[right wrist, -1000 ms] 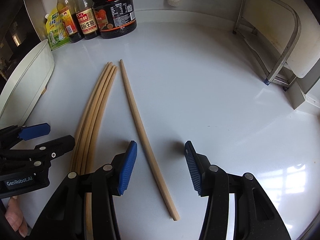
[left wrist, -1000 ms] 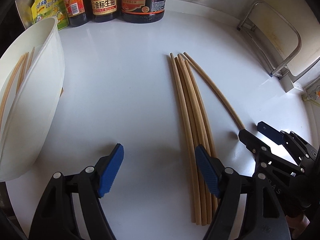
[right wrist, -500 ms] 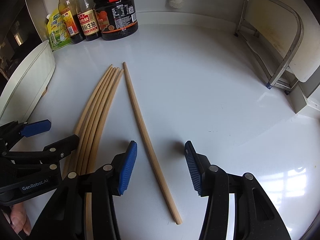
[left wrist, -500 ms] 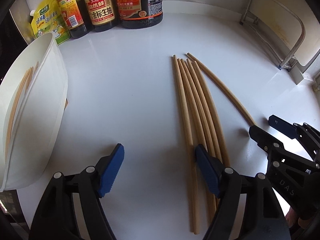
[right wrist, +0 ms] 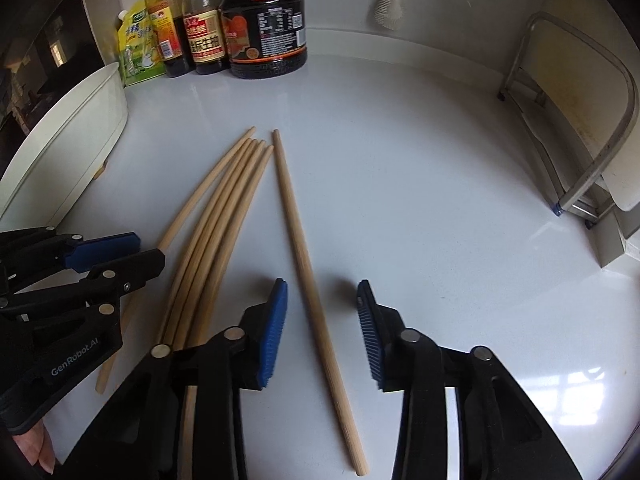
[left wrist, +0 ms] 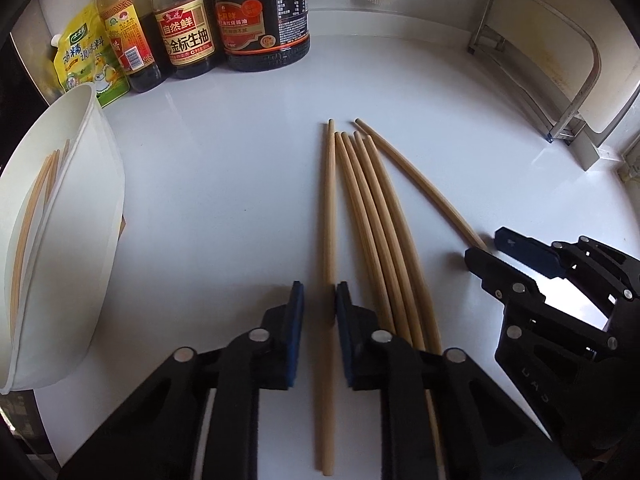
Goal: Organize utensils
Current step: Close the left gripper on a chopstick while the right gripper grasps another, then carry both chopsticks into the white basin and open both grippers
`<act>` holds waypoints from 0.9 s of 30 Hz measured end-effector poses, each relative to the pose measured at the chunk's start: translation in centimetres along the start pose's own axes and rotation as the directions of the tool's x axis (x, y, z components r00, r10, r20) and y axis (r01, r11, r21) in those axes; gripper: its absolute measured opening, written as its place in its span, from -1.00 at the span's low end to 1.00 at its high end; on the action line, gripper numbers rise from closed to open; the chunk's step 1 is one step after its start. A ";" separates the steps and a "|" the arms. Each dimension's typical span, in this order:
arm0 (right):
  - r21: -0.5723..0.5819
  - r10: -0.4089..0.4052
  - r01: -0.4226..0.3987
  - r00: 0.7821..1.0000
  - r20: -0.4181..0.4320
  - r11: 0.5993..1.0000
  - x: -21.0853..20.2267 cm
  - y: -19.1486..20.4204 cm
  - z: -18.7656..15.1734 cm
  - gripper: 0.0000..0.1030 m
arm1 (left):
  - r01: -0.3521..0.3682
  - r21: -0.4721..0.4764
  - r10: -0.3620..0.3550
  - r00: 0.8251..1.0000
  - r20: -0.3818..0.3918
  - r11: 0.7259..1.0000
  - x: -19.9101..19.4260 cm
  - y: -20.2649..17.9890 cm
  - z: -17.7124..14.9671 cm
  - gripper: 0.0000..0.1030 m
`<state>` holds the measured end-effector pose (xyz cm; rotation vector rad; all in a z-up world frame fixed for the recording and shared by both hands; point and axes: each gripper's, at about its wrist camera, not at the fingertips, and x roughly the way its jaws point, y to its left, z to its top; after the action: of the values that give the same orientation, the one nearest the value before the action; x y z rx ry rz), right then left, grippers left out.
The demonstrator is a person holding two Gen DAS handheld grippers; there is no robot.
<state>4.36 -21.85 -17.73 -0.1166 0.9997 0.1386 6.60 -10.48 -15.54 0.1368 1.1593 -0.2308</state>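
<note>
Several long wooden chopsticks lie on the white counter. My left gripper (left wrist: 319,300) has its jaws narrowed around the leftmost chopstick (left wrist: 329,208), which runs between the blue pads. A bundle of chopsticks (left wrist: 380,224) lies just right of it. My right gripper (right wrist: 322,316) is open and straddles a single chopstick (right wrist: 302,256) set apart at the right of the bundle (right wrist: 224,216). The white holder (left wrist: 60,240) at the left has several chopsticks inside.
Sauce bottles (left wrist: 188,36) and a yellow-green pouch (left wrist: 86,60) stand at the back of the counter. A metal rack with a board (left wrist: 560,72) stands at the right. A brush (right wrist: 388,4) hangs on the back wall.
My left gripper has shifted right and its jaws have narrowed around the leftmost chopstick. My right gripper has narrowed its opening and stays over the single chopstick.
</note>
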 end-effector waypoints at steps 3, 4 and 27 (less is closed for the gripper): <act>-0.032 0.003 -0.003 1.000 -0.006 0.999 0.1 0.8 0.1 -0.88 | 0.007 0.001 -0.007 1.000 -0.008 1.000 -0.1 0.1 0.0 -0.86; -0.016 0.023 -0.023 1.000 -0.009 1.000 0.1 0.7 0.1 -0.88 | 0.010 -0.002 -0.010 1.000 -0.012 1.000 -0.1 0.2 0.0 -0.86; 0.148 0.122 -0.139 0.985 0.120 0.979 -9.3 4.1 4.0 -0.88 | 0.025 -0.032 -0.020 0.989 0.146 0.999 -12.3 8.2 1.7 -0.86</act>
<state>2.03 -17.74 -7.85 0.0999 0.9037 0.1843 5.53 -1.56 -3.63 0.0759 1.0194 -0.2373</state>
